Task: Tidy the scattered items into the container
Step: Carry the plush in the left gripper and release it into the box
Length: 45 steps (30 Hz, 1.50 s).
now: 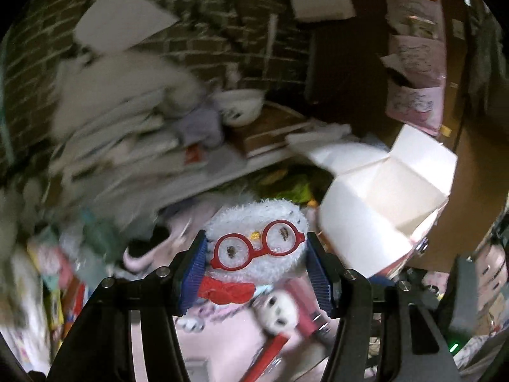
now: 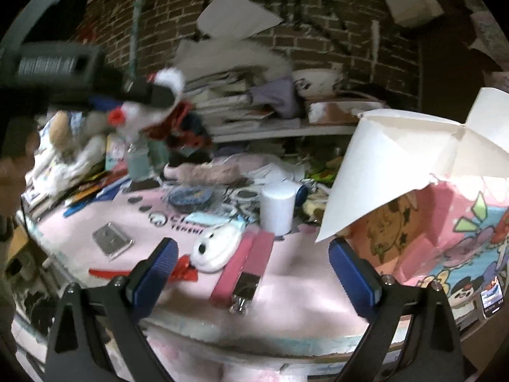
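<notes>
- The left gripper is seen closed on a fluffy white plush owl with red round glasses and a red bow; both blue ribbed pads are pressed against the owl's sides.
- From the right wrist view the plush owl is seen held clear of the pink table mat, at upper left, blurred.
- The right gripper is seen with jaws standing wide apart and nothing between them; it hovers over the near part of the mat.
- The container, a pink cartoon-printed cardboard box with white inner flaps, stands at the right edge of the mat; its white flaps are raised and one leans out over the mat.
- In the left wrist view the box's white flaps are seen just right of the held owl, apart from it.
- A pink rectangular stapler-like item lies between the right gripper's fingers in view, on the mat, touching a small white ghost-shaped toy.
- A white cylindrical canister stands upright behind them, near the box's leaning flap.
- A red clip, possibly plastic, lies beside the left-hand finger.
- Bare mat is left along the near edge; the far edge is crowded with stacked papers and cloth.
</notes>
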Each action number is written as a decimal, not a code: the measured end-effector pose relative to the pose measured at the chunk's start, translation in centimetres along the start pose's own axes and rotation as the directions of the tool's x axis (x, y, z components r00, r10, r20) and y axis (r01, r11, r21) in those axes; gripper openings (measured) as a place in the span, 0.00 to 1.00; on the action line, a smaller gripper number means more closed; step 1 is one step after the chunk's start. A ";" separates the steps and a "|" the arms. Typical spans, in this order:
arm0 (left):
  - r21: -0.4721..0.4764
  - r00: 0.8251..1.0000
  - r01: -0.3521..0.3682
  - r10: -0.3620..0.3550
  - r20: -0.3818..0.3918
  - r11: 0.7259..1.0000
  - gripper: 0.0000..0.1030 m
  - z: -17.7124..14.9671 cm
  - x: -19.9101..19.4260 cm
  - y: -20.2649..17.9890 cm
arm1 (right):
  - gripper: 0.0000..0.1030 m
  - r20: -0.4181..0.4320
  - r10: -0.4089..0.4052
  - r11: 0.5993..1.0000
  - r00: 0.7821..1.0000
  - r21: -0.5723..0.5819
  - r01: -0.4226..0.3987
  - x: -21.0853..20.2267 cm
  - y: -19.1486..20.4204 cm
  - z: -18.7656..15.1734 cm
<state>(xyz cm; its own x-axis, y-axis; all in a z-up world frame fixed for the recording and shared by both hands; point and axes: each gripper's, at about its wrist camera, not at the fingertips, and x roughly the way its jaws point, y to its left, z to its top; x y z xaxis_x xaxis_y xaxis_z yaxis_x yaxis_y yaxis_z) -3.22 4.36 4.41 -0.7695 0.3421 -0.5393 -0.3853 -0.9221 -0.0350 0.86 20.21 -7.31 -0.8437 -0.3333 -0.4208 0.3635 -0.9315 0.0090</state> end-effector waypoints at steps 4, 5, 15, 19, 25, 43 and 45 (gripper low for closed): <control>0.075 0.997 0.077 -0.077 -0.008 0.994 0.53 2.6 1.3 -3.1 | 0.92 0.024 -0.005 0.999 1.000 0.040 0.004 0.1 -0.3 0.0; 0.091 0.996 0.094 -0.093 -0.014 0.991 0.53 3.0 1.6 -3.9 | 0.92 0.026 -0.003 0.999 1.000 0.045 0.002 0.1 -0.4 0.0; 0.204 0.948 0.301 -0.270 -0.169 0.931 0.53 7.0 7.1 -12.1 | 0.92 0.005 0.032 0.996 0.999 0.077 -0.032 0.2 -1.2 -1.2; 0.188 0.920 0.340 -0.283 -0.272 0.922 0.53 7.4 9.5 -13.8 | 0.92 -0.007 0.042 0.995 0.999 0.088 -0.041 0.3 -1.5 -1.7; 0.154 0.889 0.331 -0.253 -0.382 0.931 0.53 7.1 12.3 -14.6 | 0.92 -0.008 0.052 0.993 0.999 0.105 -0.051 0.2 -1.8 -1.8; 0.252 0.943 0.224 -0.143 -0.302 0.942 0.74 6.0 11.6 -14.4 | 0.92 -0.029 0.071 0.990 0.997 0.126 -0.067 0.4 -2.0 -1.9; 0.252 0.952 0.204 -0.132 -0.276 0.946 0.74 6.0 11.0 -14.1 | 0.92 -0.030 0.068 0.990 0.997 0.123 -0.064 0.3 -2.0 -1.9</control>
<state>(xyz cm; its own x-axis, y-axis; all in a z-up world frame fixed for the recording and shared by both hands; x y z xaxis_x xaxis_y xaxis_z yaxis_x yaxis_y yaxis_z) -9.33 22.24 4.00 -0.5416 0.3974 -0.7408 -0.6496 -0.7572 0.0686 0.64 22.22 -9.22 -0.8046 -0.3915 -0.4464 0.3655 -0.9191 0.1472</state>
